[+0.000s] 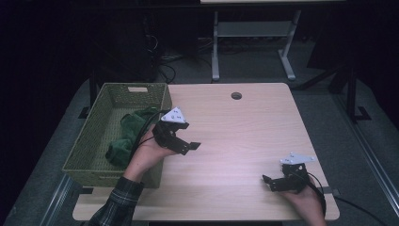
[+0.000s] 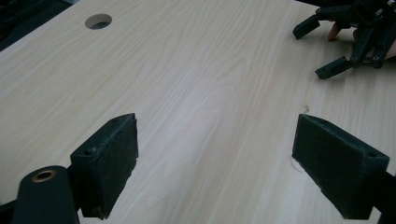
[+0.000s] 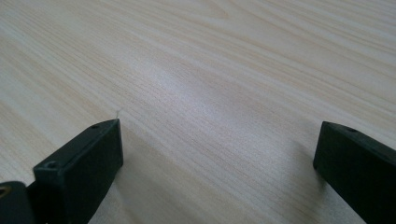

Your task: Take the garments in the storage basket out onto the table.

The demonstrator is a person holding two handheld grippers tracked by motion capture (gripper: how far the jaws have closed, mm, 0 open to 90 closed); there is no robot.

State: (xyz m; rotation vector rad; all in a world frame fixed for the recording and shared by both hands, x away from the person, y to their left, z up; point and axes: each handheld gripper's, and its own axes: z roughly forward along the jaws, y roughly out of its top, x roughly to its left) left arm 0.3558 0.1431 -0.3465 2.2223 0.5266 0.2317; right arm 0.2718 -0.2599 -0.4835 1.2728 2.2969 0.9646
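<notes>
While the green cloth [image 1: 126, 136] lies bunched inside the woven basket [image 1: 94, 141], toward its near right part, I note that nothing is gripping it. The cloth sits against the basket's right wall, just beside my left gripper [image 1: 188, 143], whose cable runs back across the cloth in the high view. I cannot tell whether the cable rests on the fabric or passes above it.

My left gripper is held over the table [image 1: 235, 132] just outside the basket's right wall, pointing toward the table's middle. Its jaws stand wide apart with only bare wood between them, as the left gripper view confirms; it is released and holds nothing. A grey three-cornered plate [image 1: 173, 115] sits on top of it.

My right gripper [image 1: 270, 181] is at the near right part of the table, well apart from the basket and the cloth. Its jaws are likewise spread, with plain wood grain between them in the right gripper view; it is released and empty. The left gripper view also shows it far off at the upper right, jaws parted.

The basket stands on the table's left edge. A round hole [image 1: 236, 95] is cut in the tabletop near the far edge, well apart from both grippers.
</notes>
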